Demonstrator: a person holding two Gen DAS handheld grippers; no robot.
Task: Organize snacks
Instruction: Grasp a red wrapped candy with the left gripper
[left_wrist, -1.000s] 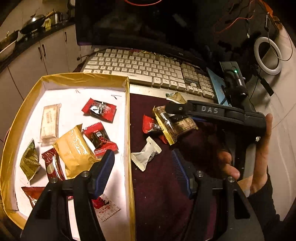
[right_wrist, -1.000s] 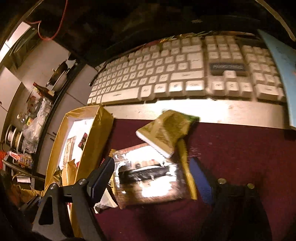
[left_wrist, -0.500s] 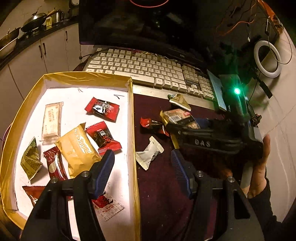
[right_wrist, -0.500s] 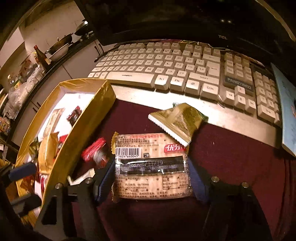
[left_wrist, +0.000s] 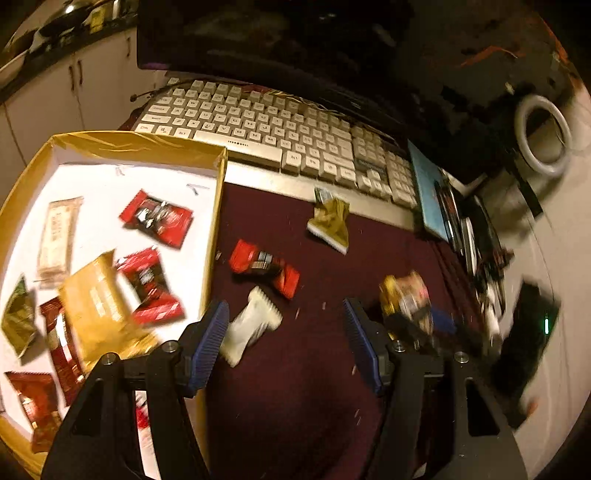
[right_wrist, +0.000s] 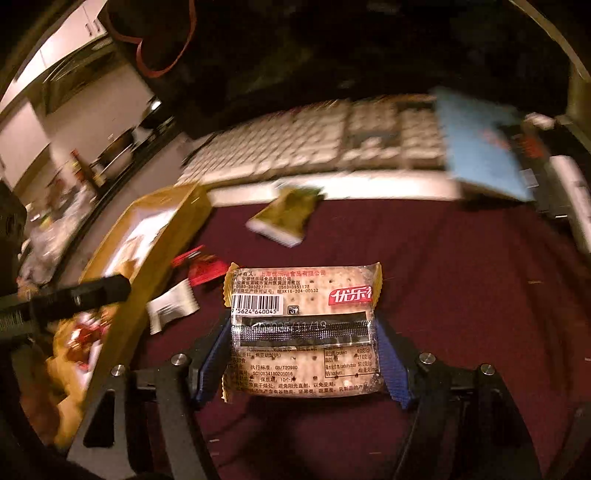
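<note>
My right gripper is shut on a clear cracker packet with a barcode, held above the maroon cloth; the left wrist view shows that packet blurred at the right. My left gripper stands open over the cloth, and a white snack lies just inside its left finger. A red snack and a gold-green snack lie farther out. The gold box at the left holds several snacks.
A white keyboard lies behind the cloth, under a dark monitor. A blue book and a white ring light are at the right. In the right wrist view, the box wall stands left, the left gripper's black body beside it.
My right gripper closed on the cracker packet and carried it back and to the right, away from the other snacks. My left gripper shifted right from the box edge toward the white snack.
</note>
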